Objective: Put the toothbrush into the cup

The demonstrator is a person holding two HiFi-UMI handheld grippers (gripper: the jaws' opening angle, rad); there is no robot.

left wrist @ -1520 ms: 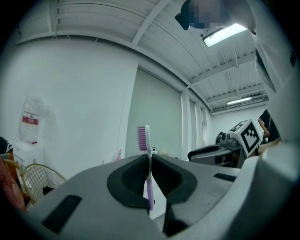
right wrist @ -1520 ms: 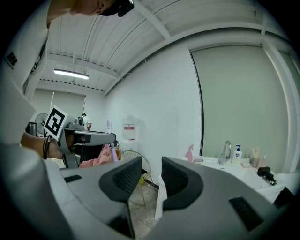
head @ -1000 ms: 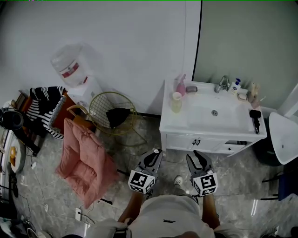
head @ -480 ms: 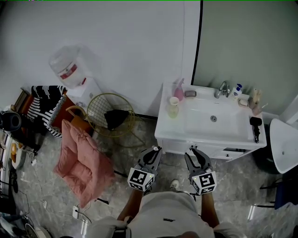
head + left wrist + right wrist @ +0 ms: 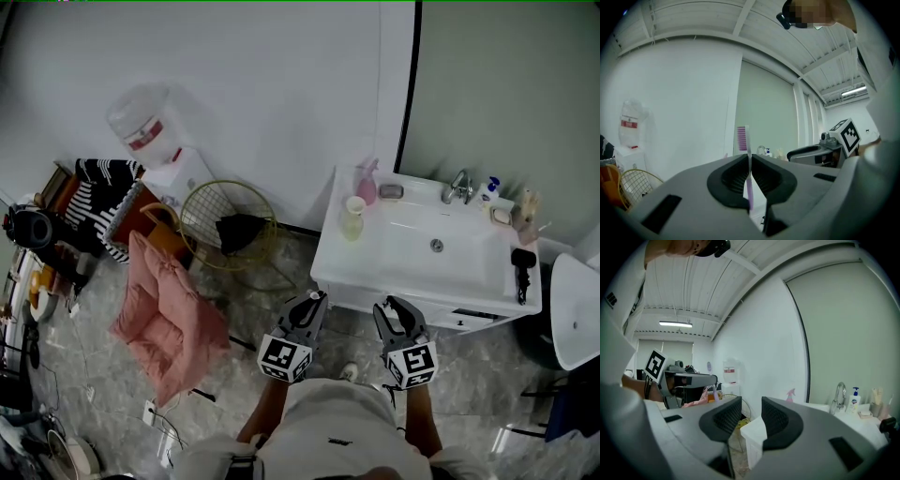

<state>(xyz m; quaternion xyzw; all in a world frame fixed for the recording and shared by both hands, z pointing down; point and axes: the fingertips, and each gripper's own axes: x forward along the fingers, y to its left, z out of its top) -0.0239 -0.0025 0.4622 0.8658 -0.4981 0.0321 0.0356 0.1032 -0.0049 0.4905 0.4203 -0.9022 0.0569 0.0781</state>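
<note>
A purple toothbrush (image 5: 742,138) stands upright in my left gripper (image 5: 749,176), whose jaws are shut on its handle, bristles at the top. In the head view the left gripper (image 5: 316,299) and the right gripper (image 5: 395,305) are side by side in front of a white vanity. The pale cup (image 5: 353,217) stands on the vanity's back left corner, well beyond both grippers. My right gripper (image 5: 751,420) is open with nothing between its jaws, and only the vanity's corner shows through the gap.
The white vanity (image 5: 375,281) holds a sink (image 5: 441,246) with a faucet (image 5: 458,186), a pink spray bottle (image 5: 366,182) beside the cup, small bottles and a black hair dryer (image 5: 521,267). A wire basket (image 5: 228,225), a pink cushion (image 5: 169,319) and a water dispenser (image 5: 150,136) are at the left.
Both grippers have come nearer the vanity's front edge, side by side. The toothbrush stays held in the left gripper, and the right jaws stay apart.
</note>
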